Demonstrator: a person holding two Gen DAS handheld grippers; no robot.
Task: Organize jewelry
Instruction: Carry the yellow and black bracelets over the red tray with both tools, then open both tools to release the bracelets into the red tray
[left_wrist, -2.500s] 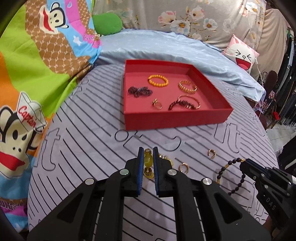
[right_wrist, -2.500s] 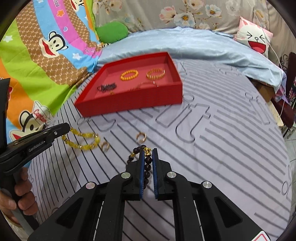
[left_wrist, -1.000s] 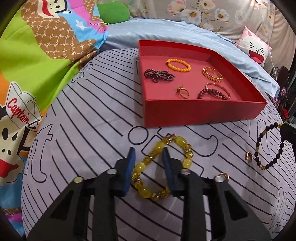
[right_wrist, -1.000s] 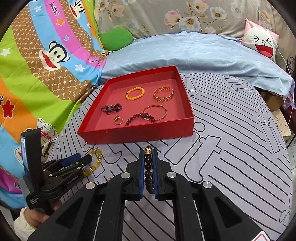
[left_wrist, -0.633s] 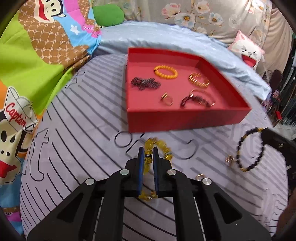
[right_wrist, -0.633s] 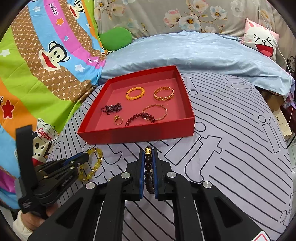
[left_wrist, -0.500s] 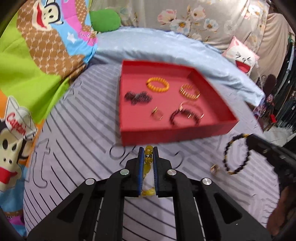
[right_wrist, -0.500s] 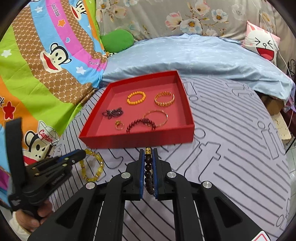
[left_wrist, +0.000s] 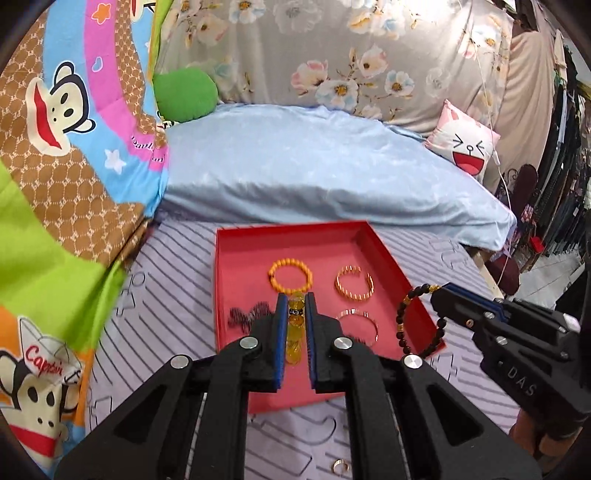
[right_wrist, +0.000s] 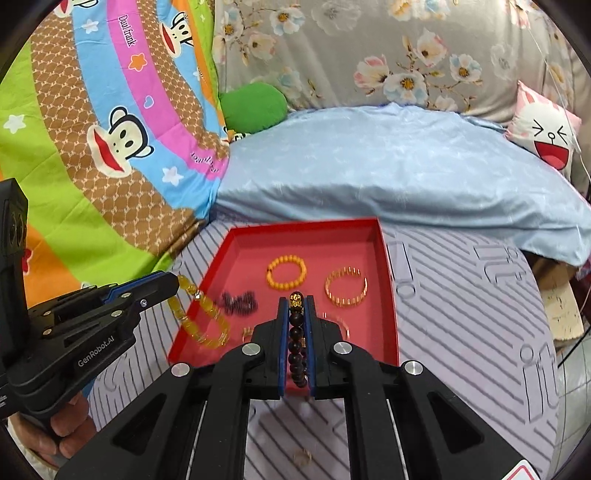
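My left gripper (left_wrist: 294, 301) is shut on a yellow bead bracelet (left_wrist: 294, 332), held above the red tray (left_wrist: 236, 254); in the right wrist view the bracelet (right_wrist: 199, 317) hangs over the tray's left side. My right gripper (right_wrist: 296, 301) is shut on a dark bead bracelet (right_wrist: 296, 350) with a gold bead, above the tray's front; in the left wrist view it (left_wrist: 417, 321) dangles at the tray's right rim. In the tray lie an orange bead bracelet (left_wrist: 290, 277), a gold bangle (left_wrist: 354, 283), a thin bangle (left_wrist: 360, 325) and a dark hair piece (left_wrist: 248, 314).
The tray sits on a lilac striped sheet (left_wrist: 166, 295). A gold ring (left_wrist: 340, 466) lies on the sheet near me, also in the right wrist view (right_wrist: 303, 458). A blue pillow (left_wrist: 314, 177) lies behind the tray, a cartoon quilt (left_wrist: 55, 184) at left.
Both grippers have lifted their bracelets off the sheet and moved forward over the tray. The left gripper opened, then shut on the yellow bracelet again.
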